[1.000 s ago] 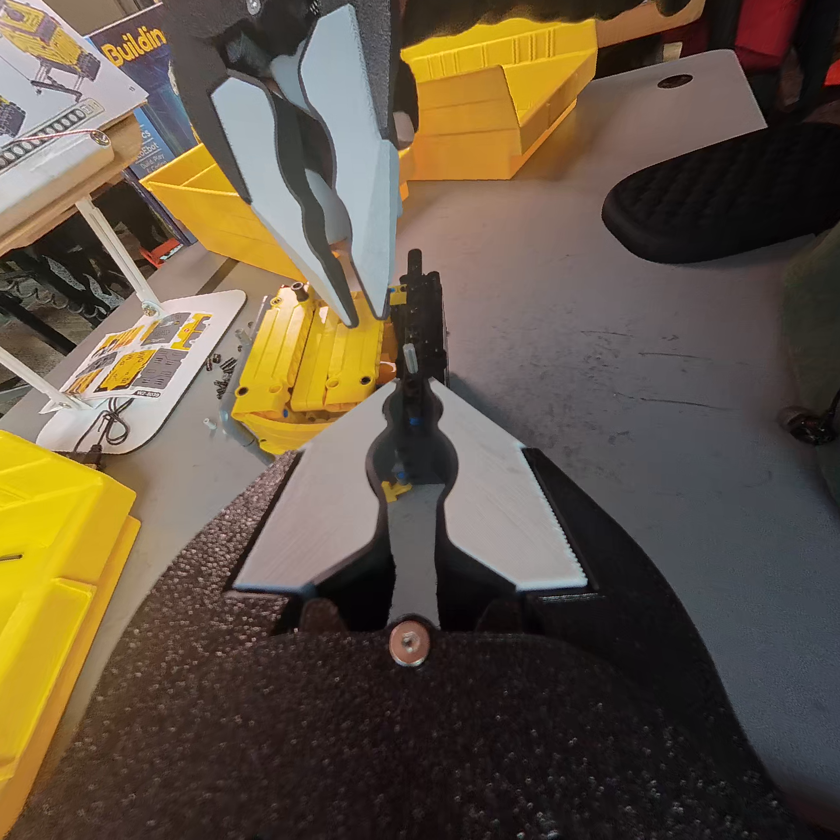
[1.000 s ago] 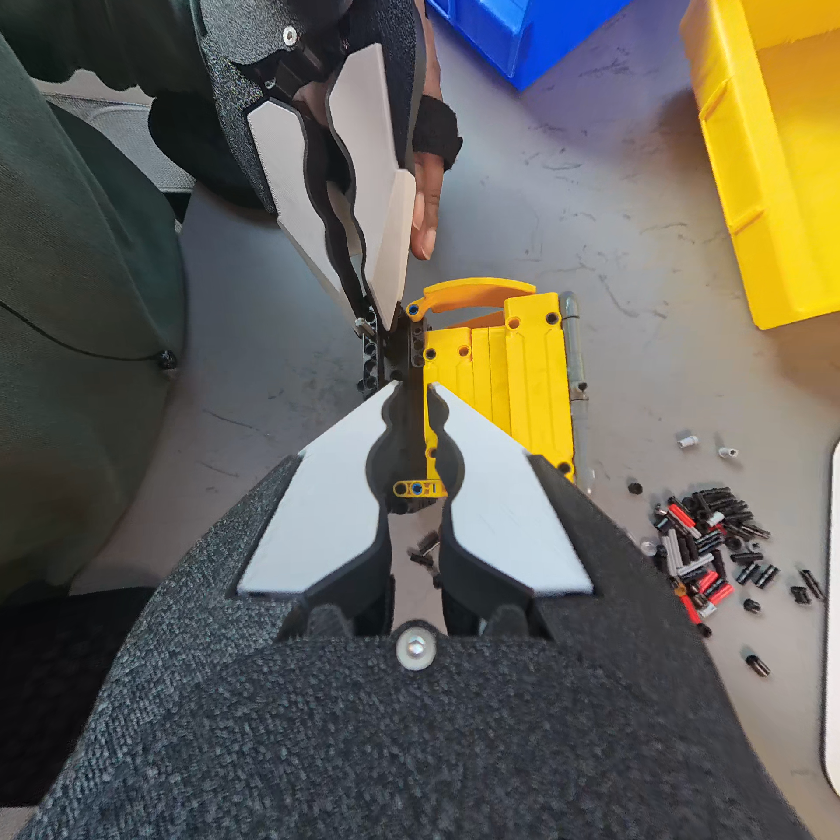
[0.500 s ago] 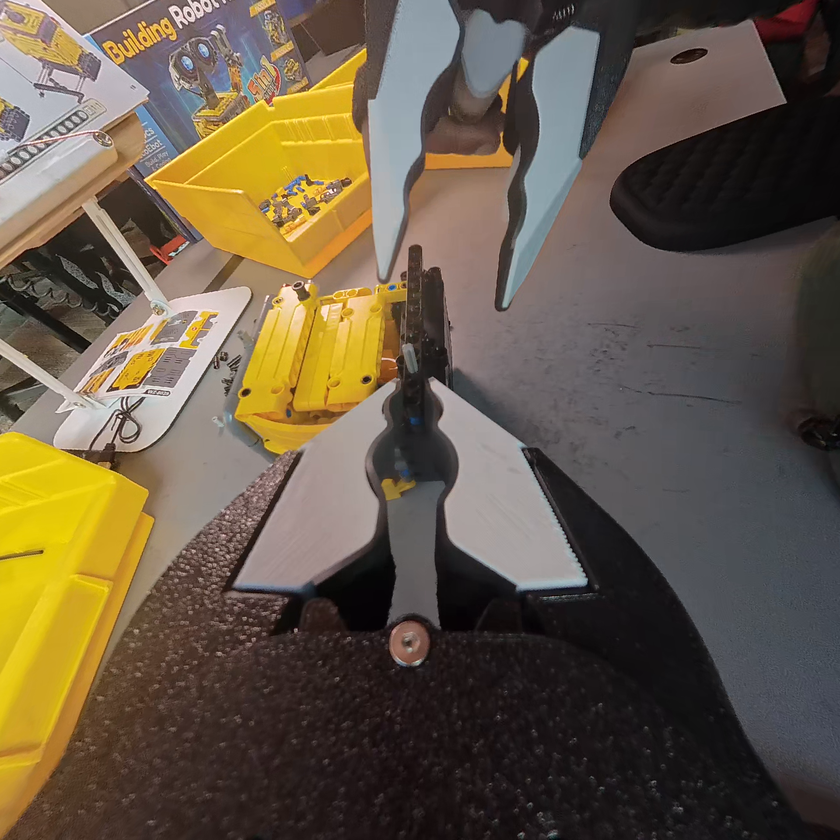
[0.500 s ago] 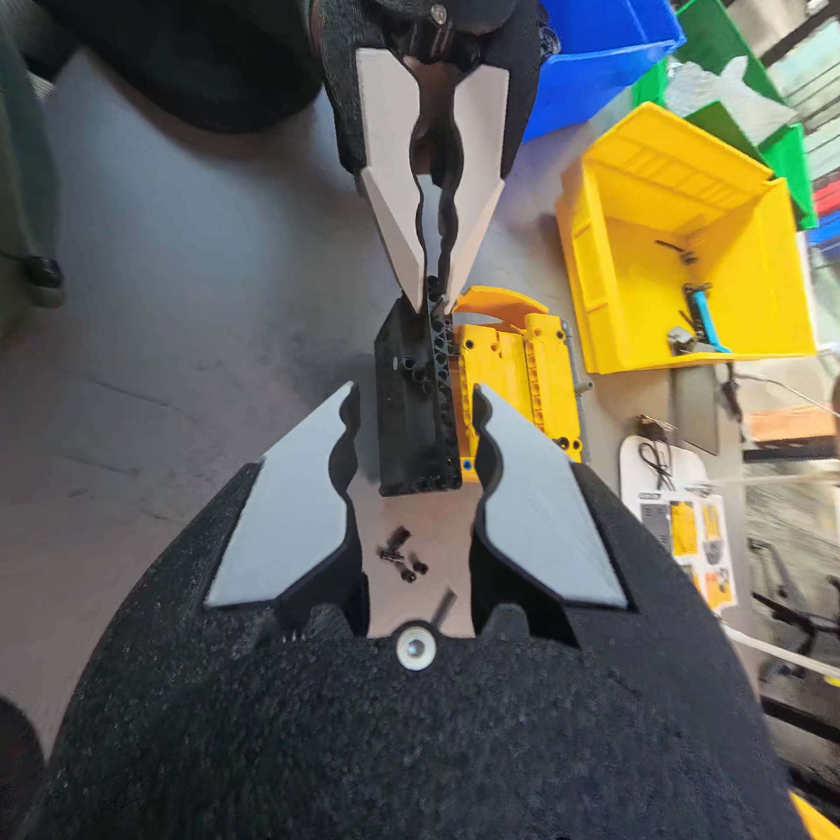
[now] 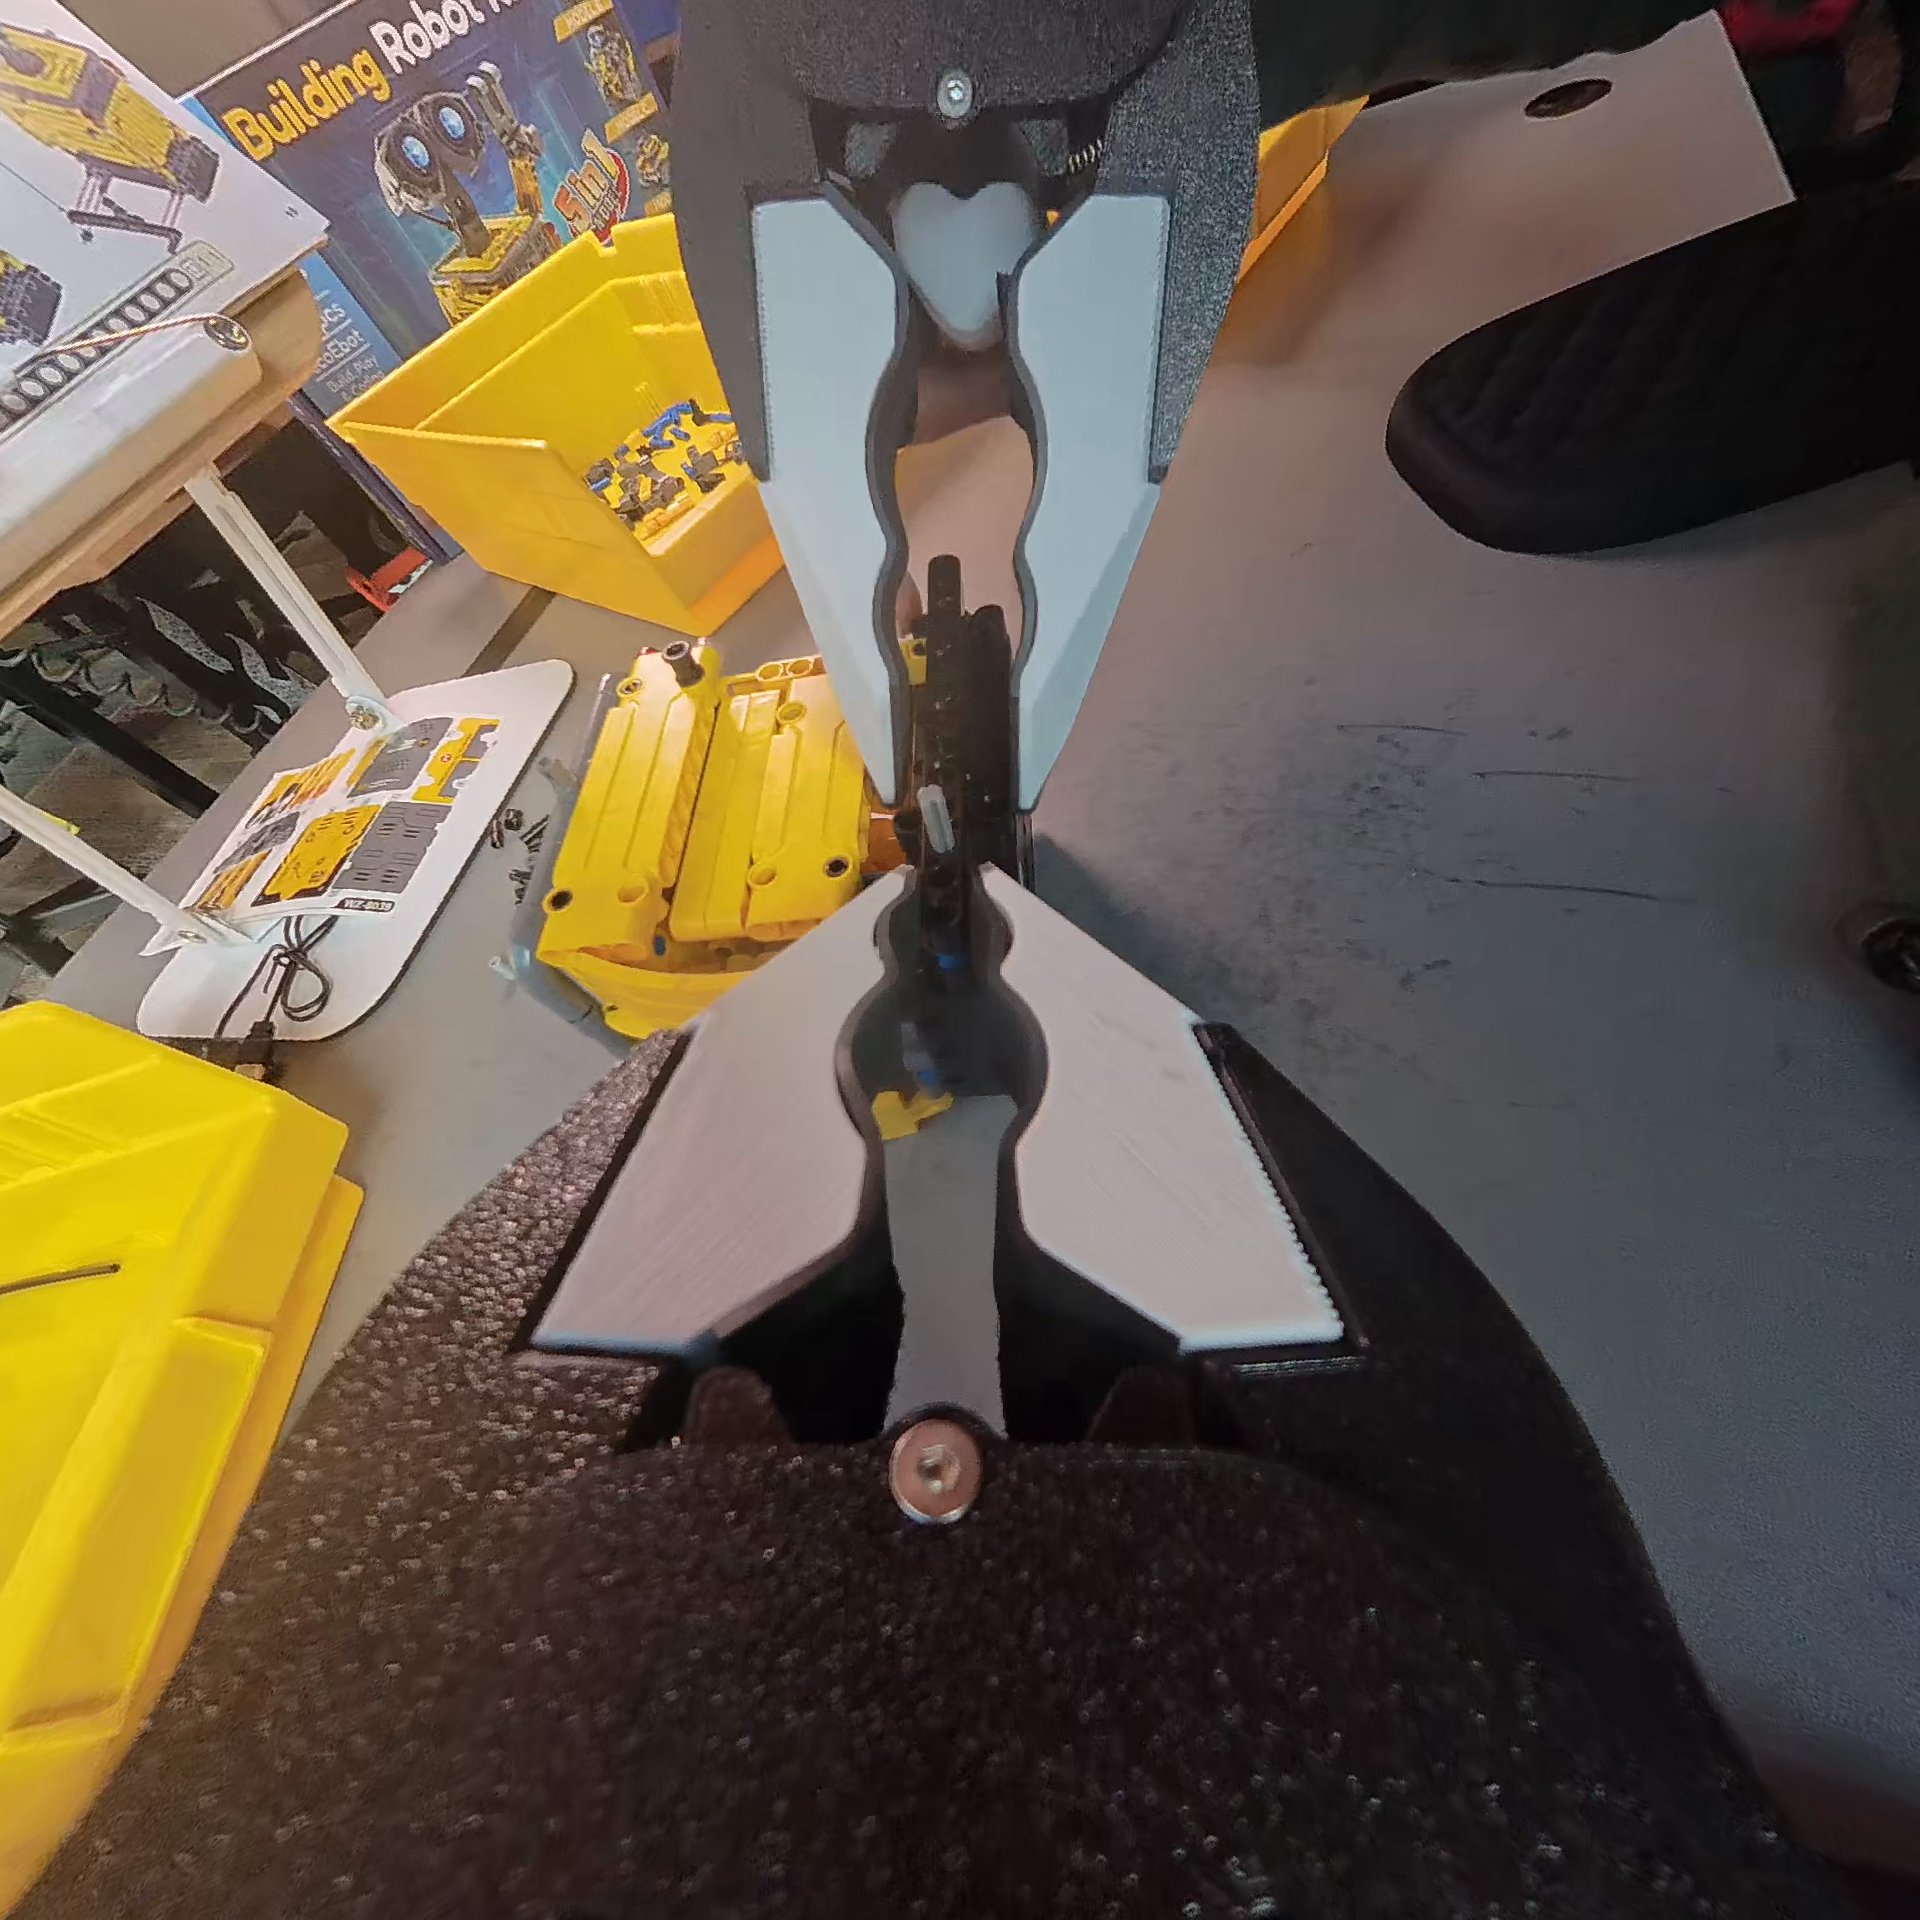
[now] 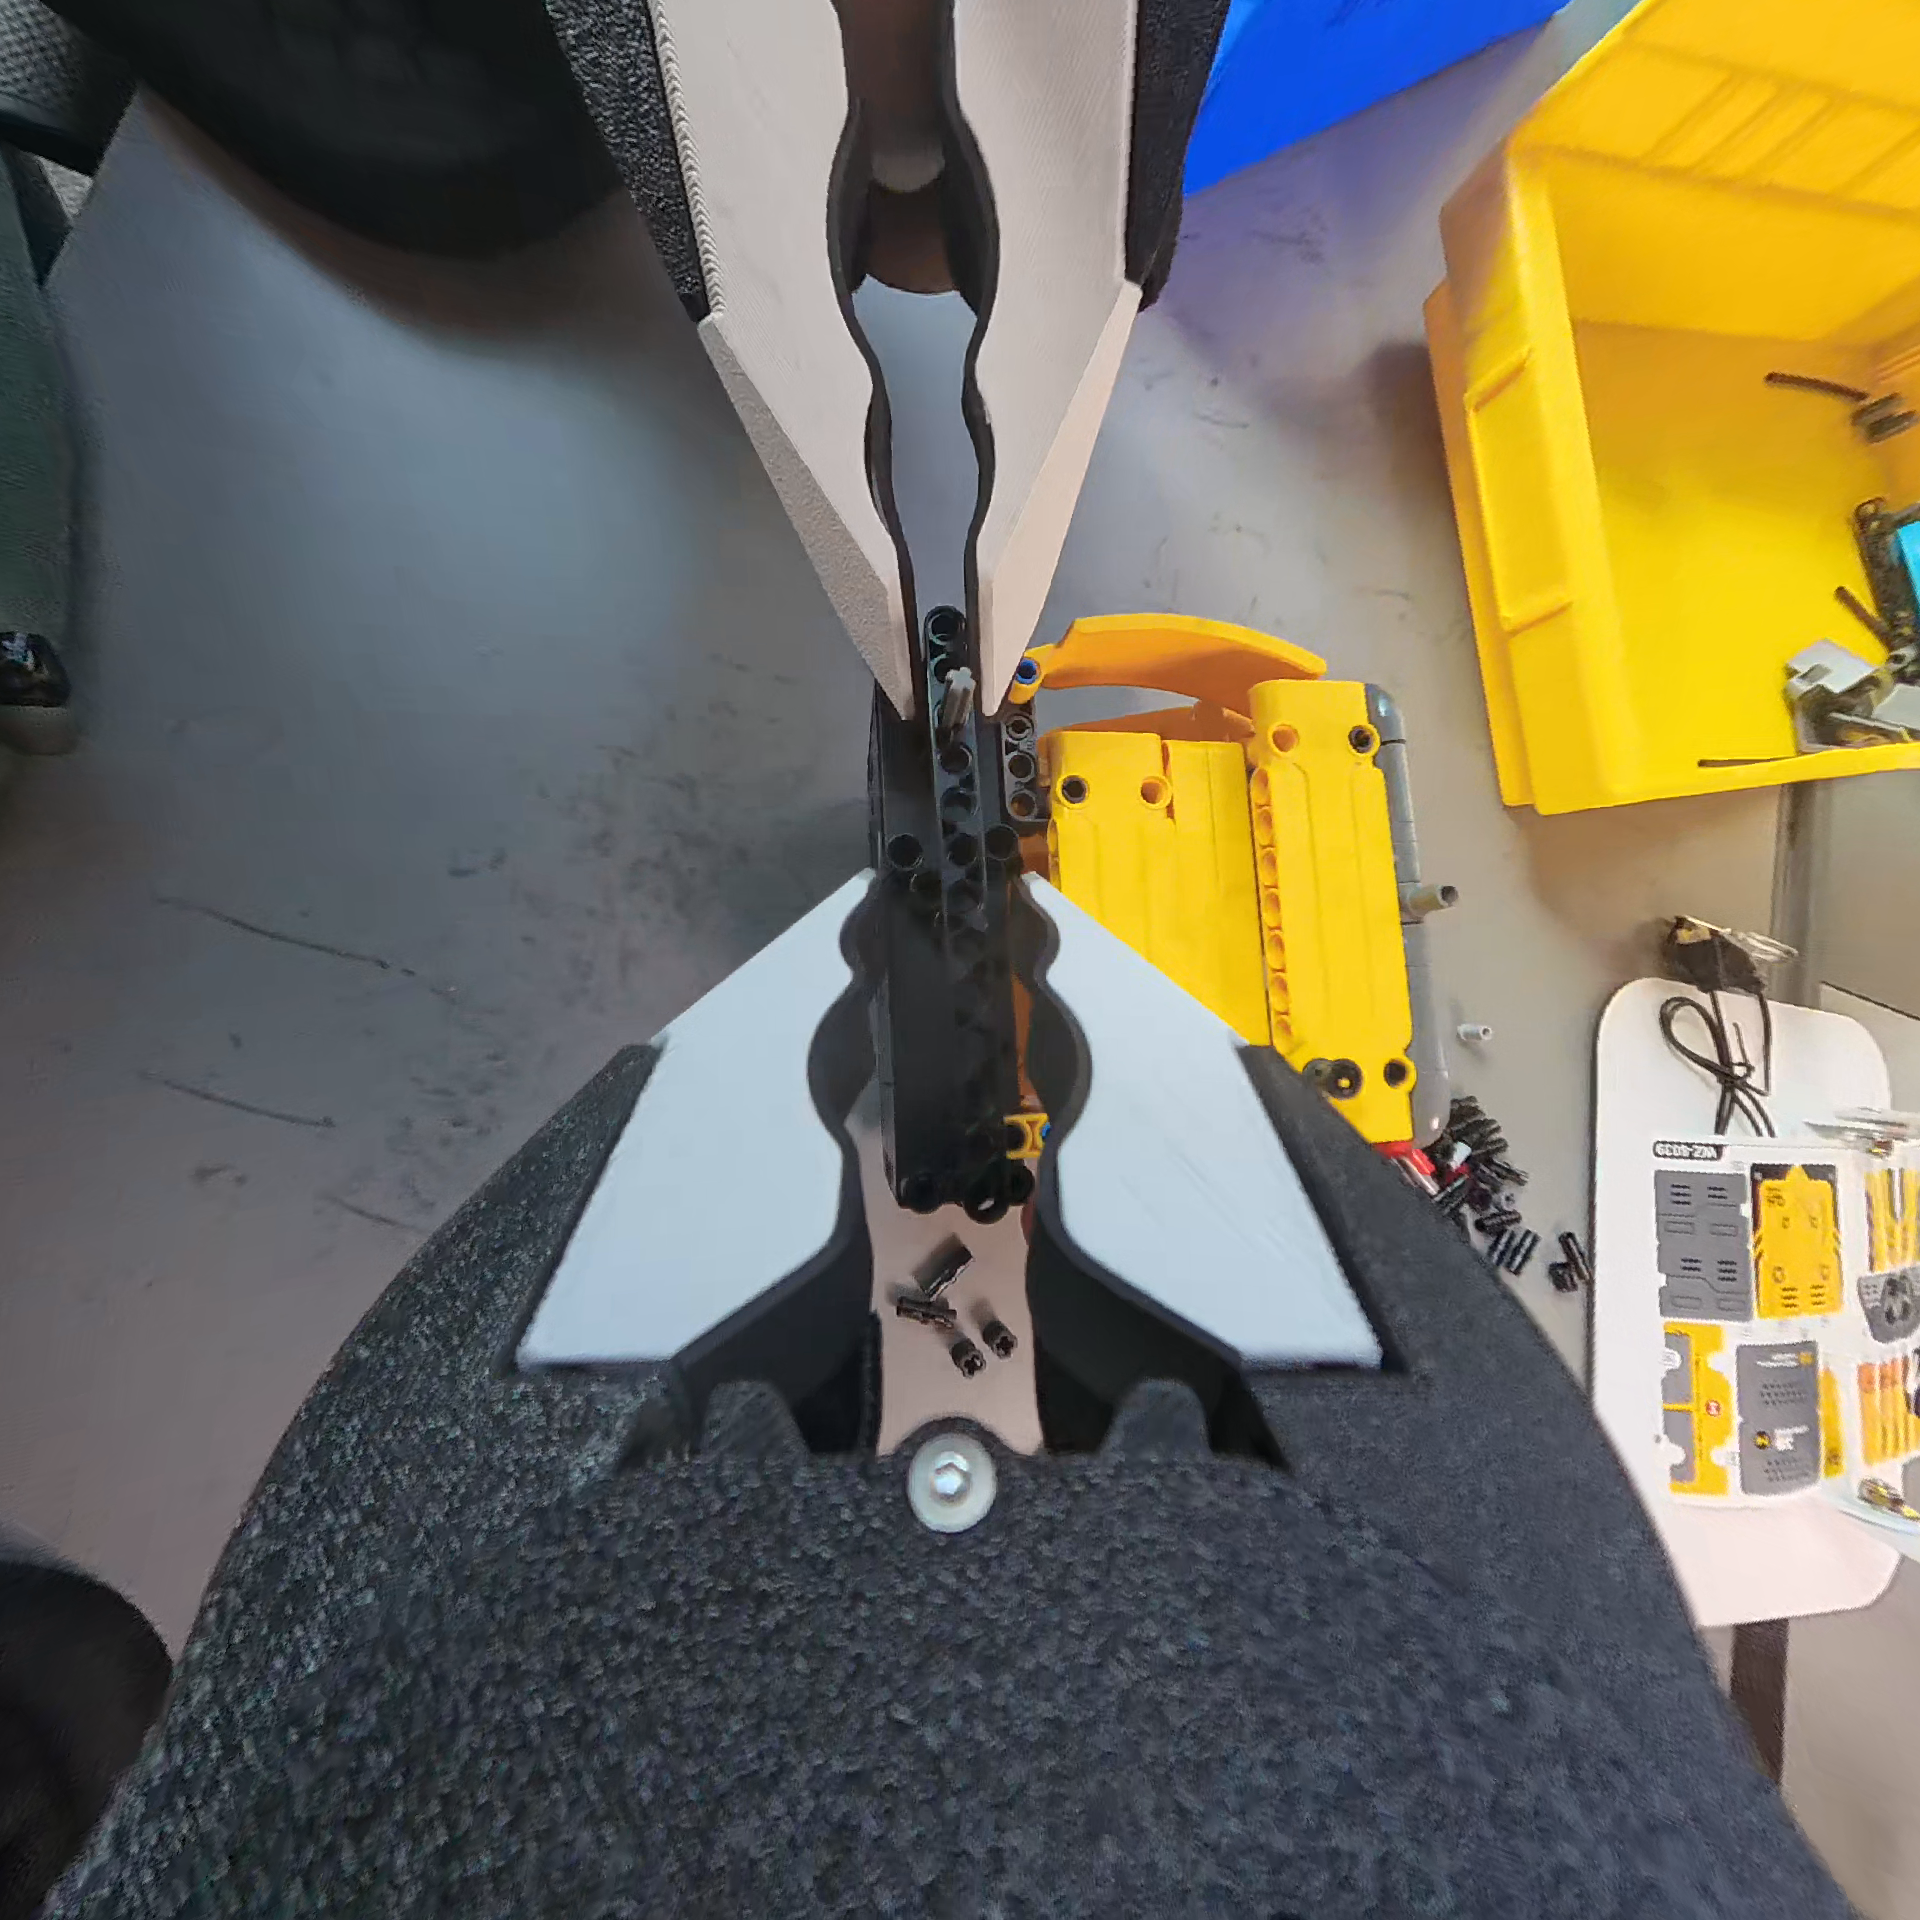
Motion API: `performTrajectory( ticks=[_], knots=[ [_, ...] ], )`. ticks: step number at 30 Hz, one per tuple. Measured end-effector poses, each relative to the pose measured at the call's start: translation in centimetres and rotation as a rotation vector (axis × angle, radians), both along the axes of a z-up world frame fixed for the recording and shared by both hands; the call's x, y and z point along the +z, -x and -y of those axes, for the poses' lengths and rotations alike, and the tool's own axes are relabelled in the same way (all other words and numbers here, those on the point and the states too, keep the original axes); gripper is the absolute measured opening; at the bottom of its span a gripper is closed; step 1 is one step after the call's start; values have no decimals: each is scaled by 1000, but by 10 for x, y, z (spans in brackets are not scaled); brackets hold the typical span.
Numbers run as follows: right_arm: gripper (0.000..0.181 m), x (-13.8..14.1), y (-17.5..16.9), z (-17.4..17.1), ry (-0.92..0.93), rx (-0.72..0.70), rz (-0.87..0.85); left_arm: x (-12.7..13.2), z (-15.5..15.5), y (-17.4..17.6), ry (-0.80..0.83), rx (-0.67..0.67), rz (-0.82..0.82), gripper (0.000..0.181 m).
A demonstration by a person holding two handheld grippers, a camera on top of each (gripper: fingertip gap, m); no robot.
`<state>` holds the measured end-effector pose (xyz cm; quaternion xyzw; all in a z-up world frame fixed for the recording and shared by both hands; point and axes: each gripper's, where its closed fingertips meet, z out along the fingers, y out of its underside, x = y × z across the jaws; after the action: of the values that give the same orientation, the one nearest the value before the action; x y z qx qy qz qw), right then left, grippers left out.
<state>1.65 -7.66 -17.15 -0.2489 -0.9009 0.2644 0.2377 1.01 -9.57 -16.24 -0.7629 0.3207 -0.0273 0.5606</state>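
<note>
A brick model with yellow panels and an upright black beam section lies on the grey table. My left gripper is shut on the near end of the black section. My right gripper comes from the far side, its tips on either side of the same black section. In the right wrist view, the right gripper is closed against both sides of the black section, with the yellow panels to its right. The left gripper pinches the far end of it.
A yellow bin with small parts, a kit box and a parts sheet lie left. A yellow bin sits near left, a black cushion far right. Loose black pins, a yellow bin and a blue bin show in the right wrist view. Left and right tips are no more than a few centimetres apart.
My right gripper let go, opened, swung round to face the left gripper and closed on the black section. My left gripper kept its hold.
</note>
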Motion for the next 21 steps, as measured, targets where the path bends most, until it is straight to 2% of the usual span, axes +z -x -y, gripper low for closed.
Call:
performTrajectory(
  ticks=[9,14,17,21],
  knots=[
    [21,-2,-2,-3,8,-174,94,0,0,0,3,8,-13,8],
    [19,-2,-6,-3,-29,-209,101,-1,0,-1,5,8,-28,8],
    [23,0,-9,-3,-31,-158,117,-1,0,-1,6,13,-30,8],
    [40,11,-12,4,-52,94,93,-1,0,0,5,18,-43,8]
  ],
)
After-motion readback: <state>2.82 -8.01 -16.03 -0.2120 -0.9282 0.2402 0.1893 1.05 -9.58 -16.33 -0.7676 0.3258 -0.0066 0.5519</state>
